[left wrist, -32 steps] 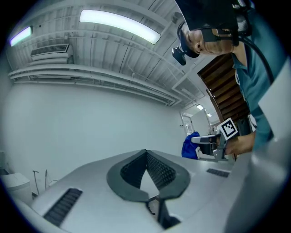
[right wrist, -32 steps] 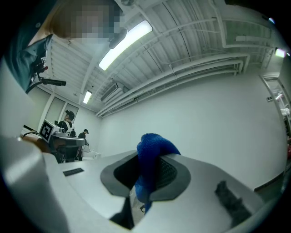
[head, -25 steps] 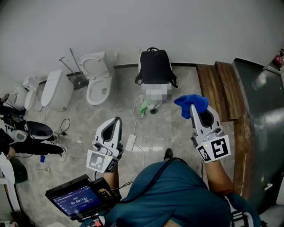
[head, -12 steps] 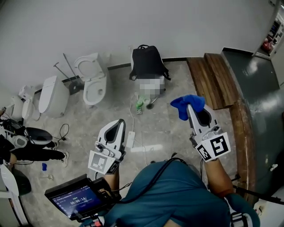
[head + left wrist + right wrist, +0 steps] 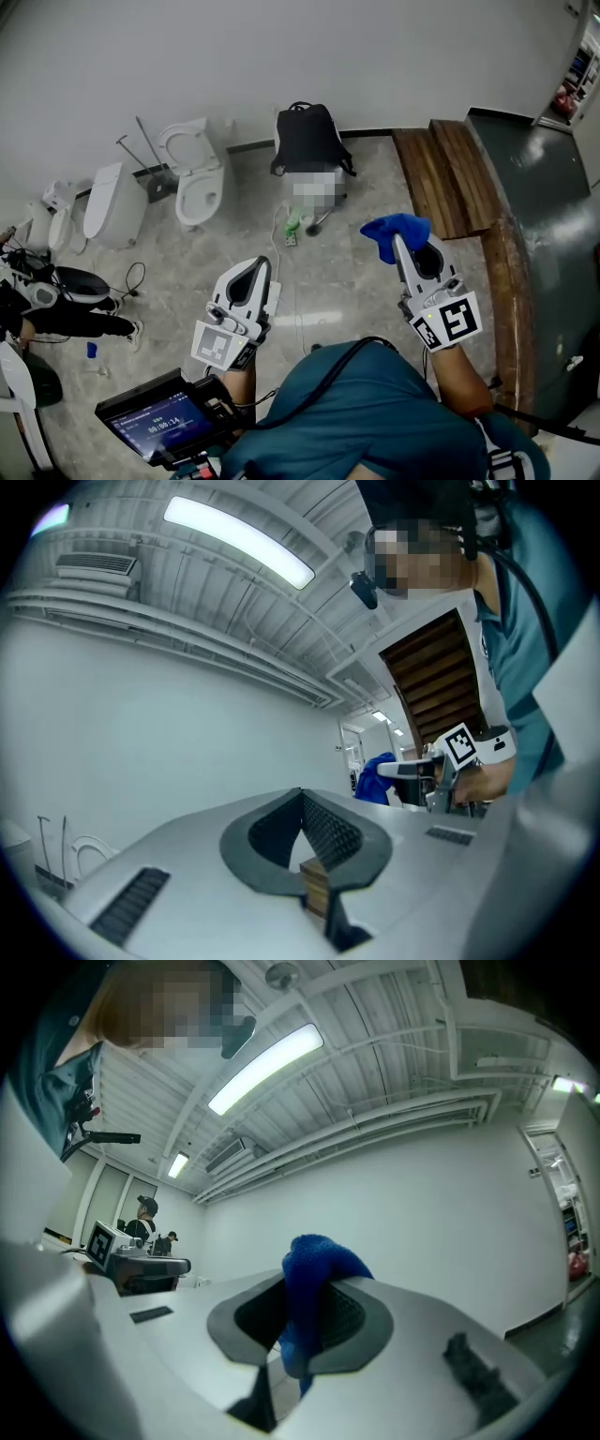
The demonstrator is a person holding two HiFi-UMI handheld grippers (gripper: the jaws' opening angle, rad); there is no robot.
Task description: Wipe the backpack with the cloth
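Observation:
A black backpack (image 5: 307,139) stands upright against the far wall on the marble floor. My right gripper (image 5: 397,240) is shut on a blue cloth (image 5: 395,233), held up in the air well short of the backpack; the cloth (image 5: 307,1299) bulges out between the jaws in the right gripper view. My left gripper (image 5: 260,265) hangs lower at the left, shut with nothing in it, its jaws meeting (image 5: 302,803). Both gripper views point up at the wall and ceiling.
A white toilet (image 5: 197,169) and a second one (image 5: 111,202) stand left of the backpack. A green bottle (image 5: 293,224) and a white cable (image 5: 277,281) lie on the floor. Wooden boards (image 5: 442,173) and a dark panel (image 5: 539,225) line the right side. A tablet (image 5: 155,423) hangs at my waist.
The view has shifted; the backpack now sits slightly further left and higher in frame. Both grippers keep their pose, the right one holding the cloth throughout.

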